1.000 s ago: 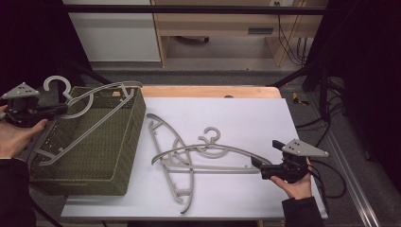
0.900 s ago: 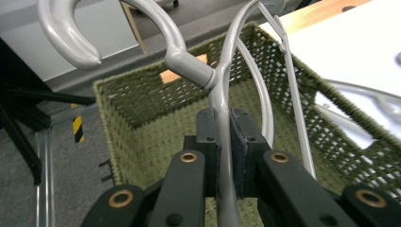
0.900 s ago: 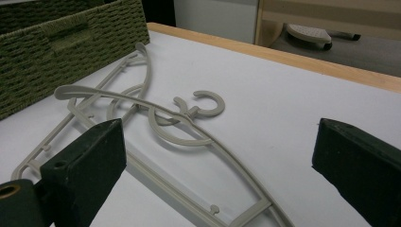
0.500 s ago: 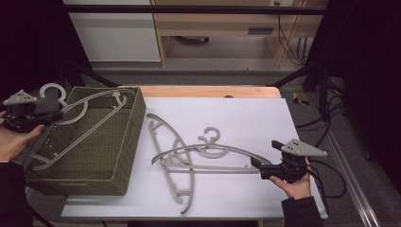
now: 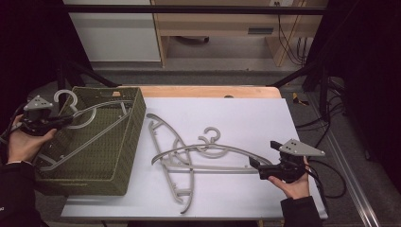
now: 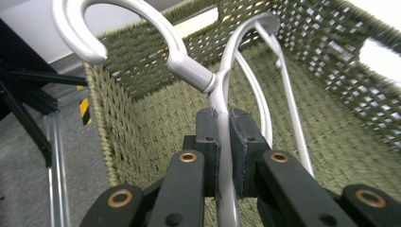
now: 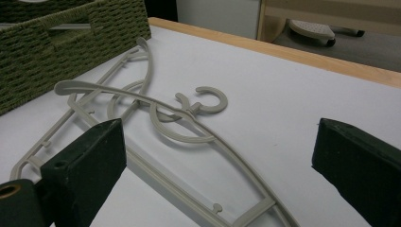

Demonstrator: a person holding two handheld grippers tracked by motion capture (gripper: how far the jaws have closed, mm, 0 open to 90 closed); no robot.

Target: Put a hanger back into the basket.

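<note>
A grey plastic hanger [image 5: 97,126] slants into the green woven basket [image 5: 138,111] at the table's left. My left gripper [image 5: 64,121] is shut on the hanger's neck just below the hook. The left gripper view has the pads [image 6: 207,137] of the left gripper [image 6: 222,137] pressed on the hanger [image 6: 222,90], with the basket [image 6: 142,109] beyond. Two more grey hangers [image 5: 203,156] lie crossed on the white tabletop. My right gripper [image 5: 261,155] is open at the right end of one. The right gripper view shows that hanger [image 7: 189,113] lying between the wide-apart jaws of the right gripper [image 7: 222,151].
The white table surface [image 5: 246,113] has a wooden strip along its far edge [image 5: 208,91]. Beyond it stand cabinets and a wooden bench. Black frame legs and cables run along the right side [image 5: 331,137]. The basket [image 7: 56,38] sits left of the loose hangers.
My left hand has sunk, lowering the held hanger deeper into the basket. The right hand and the two hangers on the table have stayed put.
</note>
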